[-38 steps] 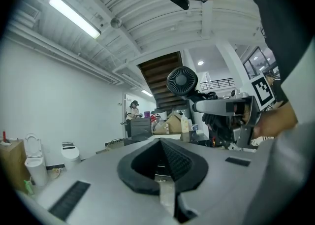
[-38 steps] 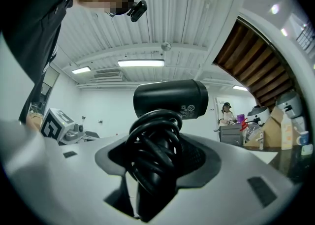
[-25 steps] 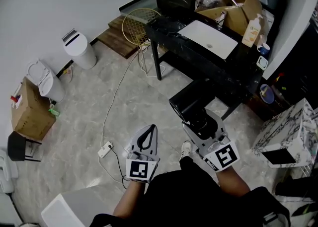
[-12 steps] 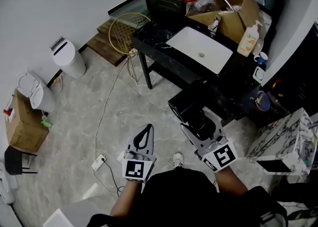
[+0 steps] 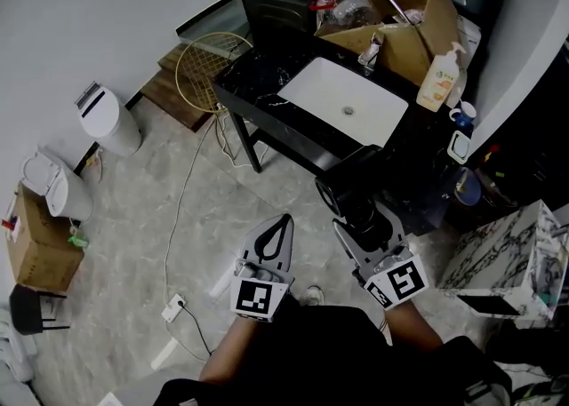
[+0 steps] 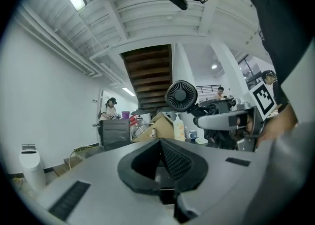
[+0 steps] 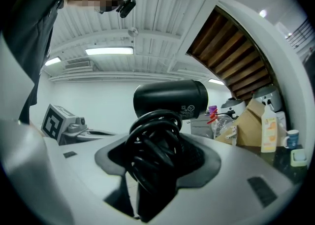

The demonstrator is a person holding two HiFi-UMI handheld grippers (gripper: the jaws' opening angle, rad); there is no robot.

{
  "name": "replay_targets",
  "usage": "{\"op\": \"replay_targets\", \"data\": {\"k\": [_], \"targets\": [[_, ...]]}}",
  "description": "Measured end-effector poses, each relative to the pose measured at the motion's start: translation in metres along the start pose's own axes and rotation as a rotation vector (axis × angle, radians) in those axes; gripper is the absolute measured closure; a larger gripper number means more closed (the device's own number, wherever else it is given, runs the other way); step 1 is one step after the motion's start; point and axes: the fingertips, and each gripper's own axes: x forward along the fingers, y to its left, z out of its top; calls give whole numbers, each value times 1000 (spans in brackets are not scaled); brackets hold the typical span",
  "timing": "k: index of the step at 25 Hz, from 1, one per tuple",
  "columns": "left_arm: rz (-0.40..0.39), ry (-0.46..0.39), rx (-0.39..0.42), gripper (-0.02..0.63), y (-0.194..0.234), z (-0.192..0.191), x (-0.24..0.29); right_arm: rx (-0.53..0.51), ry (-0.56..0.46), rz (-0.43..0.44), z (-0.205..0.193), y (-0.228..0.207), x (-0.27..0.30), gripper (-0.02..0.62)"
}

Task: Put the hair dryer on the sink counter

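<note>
A black hair dryer (image 5: 352, 186) with its cord coiled round the handle is held up by my right gripper (image 5: 364, 219), which is shut on it. In the right gripper view the dryer's barrel (image 7: 170, 98) stands above the coiled cord, and the right gripper (image 7: 156, 156) clamps the handle. The dryer sits just short of the front edge of the black sink counter (image 5: 263, 99) with its white basin (image 5: 343, 103). My left gripper (image 5: 282, 226) is shut and holds nothing, low and to the left of the dryer. In the left gripper view the left gripper (image 6: 160, 145) points at the dryer's rear grille (image 6: 181, 96).
On the counter stand an open cardboard box (image 5: 416, 15), a soap bottle (image 5: 436, 78) and a blue mug (image 5: 460, 117). A white bin (image 5: 108, 119) and a round wire frame (image 5: 201, 61) sit left of the counter. A power strip (image 5: 173, 308) lies on the floor; a marbled box (image 5: 500, 250) is at the right.
The sink counter has drawn closer, sliding left and down in the head view. The right gripper with the dryer now sits right at its front edge. Both grippers stay shut.
</note>
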Motion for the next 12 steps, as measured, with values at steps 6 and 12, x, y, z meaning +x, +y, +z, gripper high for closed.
{"op": "replay_targets", "data": {"k": [6,12], "targets": [[-50,4,-11,612,13,-3,52,-51,-9,-129,-2,-51,10,342],[-114,0,0,612,36,-7,111,-44,4,-203,-12,-99,36,342]]}}
